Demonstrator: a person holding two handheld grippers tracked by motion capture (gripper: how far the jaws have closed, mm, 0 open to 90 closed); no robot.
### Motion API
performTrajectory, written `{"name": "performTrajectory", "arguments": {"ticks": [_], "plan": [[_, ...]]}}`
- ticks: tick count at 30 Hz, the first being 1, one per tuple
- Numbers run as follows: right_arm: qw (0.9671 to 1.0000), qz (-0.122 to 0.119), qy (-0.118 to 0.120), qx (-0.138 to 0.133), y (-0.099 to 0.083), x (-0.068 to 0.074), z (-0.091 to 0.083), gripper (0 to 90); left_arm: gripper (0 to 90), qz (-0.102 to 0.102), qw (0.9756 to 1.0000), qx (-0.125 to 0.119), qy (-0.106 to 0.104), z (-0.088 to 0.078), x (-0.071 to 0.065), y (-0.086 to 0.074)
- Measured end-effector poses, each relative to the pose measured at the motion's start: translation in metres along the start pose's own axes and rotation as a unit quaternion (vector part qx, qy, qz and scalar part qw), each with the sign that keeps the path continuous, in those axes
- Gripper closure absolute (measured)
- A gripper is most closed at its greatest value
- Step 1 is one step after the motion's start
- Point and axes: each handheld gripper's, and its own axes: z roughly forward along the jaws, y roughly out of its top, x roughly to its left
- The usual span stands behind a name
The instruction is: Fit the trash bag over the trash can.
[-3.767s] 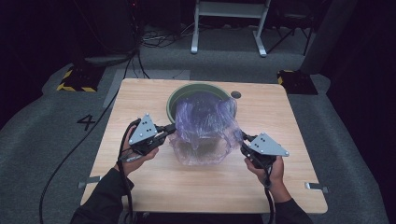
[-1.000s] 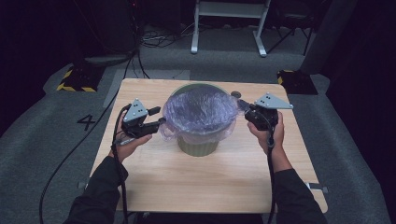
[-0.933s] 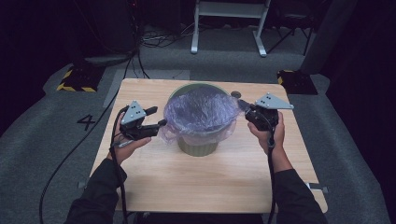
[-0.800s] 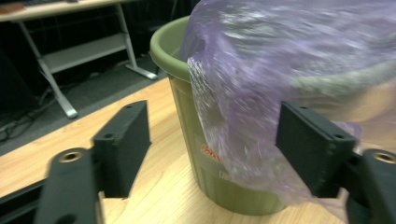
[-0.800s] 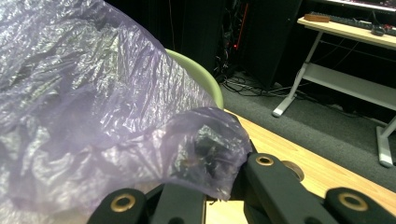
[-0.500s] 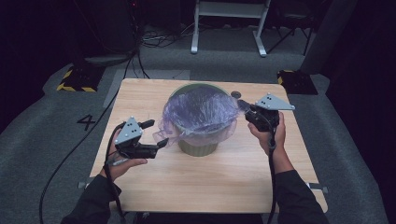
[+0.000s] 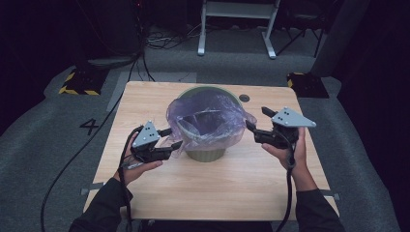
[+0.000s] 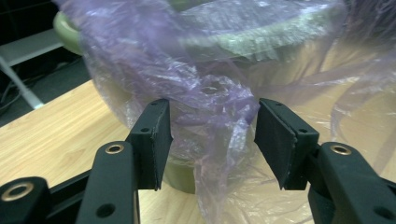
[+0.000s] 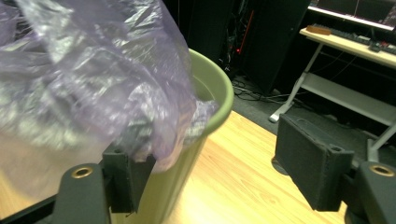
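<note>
Bag (image 7: 208,116), purple, crinkled, seemingly see-through.

you're looking at a wooden table (image 7: 159,104), grey carpet (image 7: 58,130) marked 4, yellow-black striped blocks (image 7: 77,83), white frame legs (image 7: 235,29) behind

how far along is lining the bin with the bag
Done: the purple bag is draped over most of the green bin, its mouth open. In hand: the left claw stands around a bunched fold, jaws closing, not pressing; the right claw has just opened. Left: the far rim is bare.
</note>
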Motion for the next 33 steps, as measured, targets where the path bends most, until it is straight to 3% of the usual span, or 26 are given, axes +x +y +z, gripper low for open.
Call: {"name": "performTrajectory", "arguments": {"ticks": [4,6,9,14,17,19,21,23,25,29,33], "plan": [[0.9999,-0.004,0.007,-0.007,-0.002,-0.001,-0.019,28.5,53.4,0.016,0.9998,0.007,-0.008,0.002,-0.005,0.001],[0.9998,-0.007,0.015,-0.011,-0.002,0.000,-0.028,29.6,63.3,0.034,0.9992,0.010,-0.015,0.003,-0.007,0.001],[0.9987,-0.012,0.045,-0.021,-0.001,0.003,-0.037,37.8,72.1,0.047,0.9988,0.014,-0.010,0.004,-0.009,0.002],[0.9929,-0.033,0.101,-0.053,0.008,0.027,-0.042,33.1,72.0,0.044,0.9988,0.015,-0.014,0.006,-0.007,0.001],[0.9892,-0.050,0.126,-0.055,0.015,0.042,-0.036,30.0,73.2,0.044,0.9988,0.013,-0.015,0.006,-0.008,0.002],[0.9898,-0.075,0.112,-0.045,0.018,0.050,-0.028,27.6,74.2,0.047,0.9987,0.012,-0.014,0.006,-0.008,0.003],[0.9909,-0.081,0.100,-0.039,0.018,0.054,-0.021,27.2,75.3,0.048,0.9987,0.011,-0.016,0.006,-0.009,0.003],[0.9914,-0.084,0.094,-0.034,0.017,0.057,-0.014,34.1,77.1,0.049,0.9986,0.012,-0.017,0.005,-0.008,0.003],[0.9917,-0.095,0.083,-0.025,0.013,0.060,-0.008,52.2,79.1,0.049,0.9986,0.011,-0.019,0.005,-0.008,0.002],[0.9914,-0.101,0.082,-0.008,0.001,0.061,-0.002,72.9,81.5,0.047,0.9987,0.011,-0.019,0.004,-0.006,0.000],[0.9907,-0.100,0.093,-0.002,-0.008,0.061,0.000,85.0,83.1,0.040,0.9989,0.011,-0.021,0.004,-0.003,-0.001]]}}
